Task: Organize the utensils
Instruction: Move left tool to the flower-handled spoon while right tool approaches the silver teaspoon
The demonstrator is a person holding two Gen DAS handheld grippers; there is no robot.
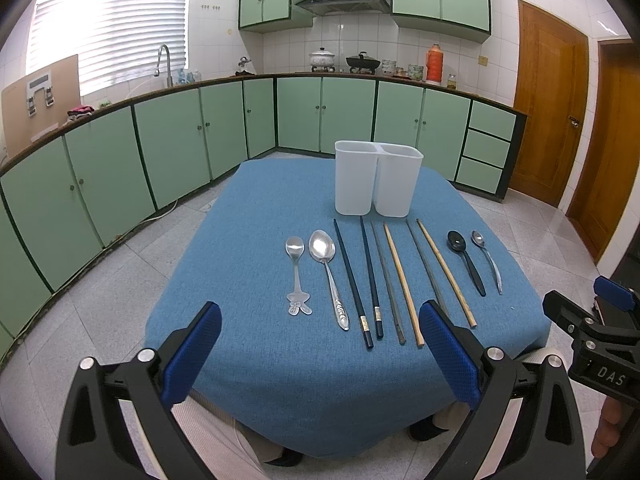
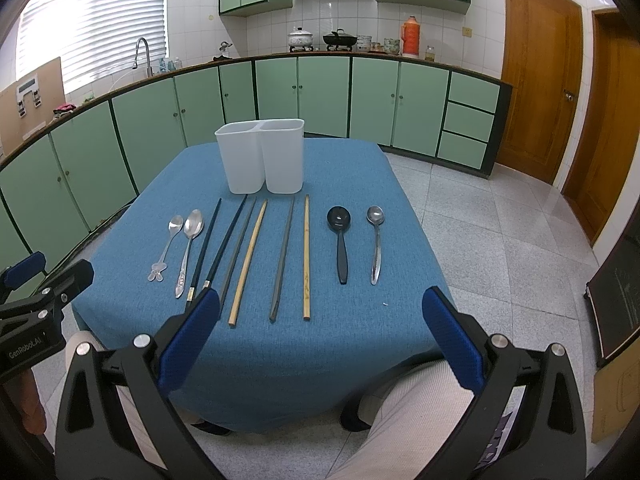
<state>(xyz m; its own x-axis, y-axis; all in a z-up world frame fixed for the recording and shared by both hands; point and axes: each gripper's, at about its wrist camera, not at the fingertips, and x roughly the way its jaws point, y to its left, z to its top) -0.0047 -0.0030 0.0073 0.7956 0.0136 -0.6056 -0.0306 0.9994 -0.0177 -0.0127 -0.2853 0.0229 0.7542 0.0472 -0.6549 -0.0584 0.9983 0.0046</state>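
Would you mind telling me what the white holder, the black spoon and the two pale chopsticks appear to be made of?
White holder: likely plastic, translucent and matte, with light showing through its walls.
Black spoon: probably plastic, uniformly black with a soft gloss.
Pale chopsticks: seemingly bamboo or wood, tan and dull.

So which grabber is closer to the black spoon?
Right. The right gripper sits just in front of the black spoon; the left gripper is farther over, nearer the silver spoons.

Home kitchen — green cabinets, range hood, sink faucet.
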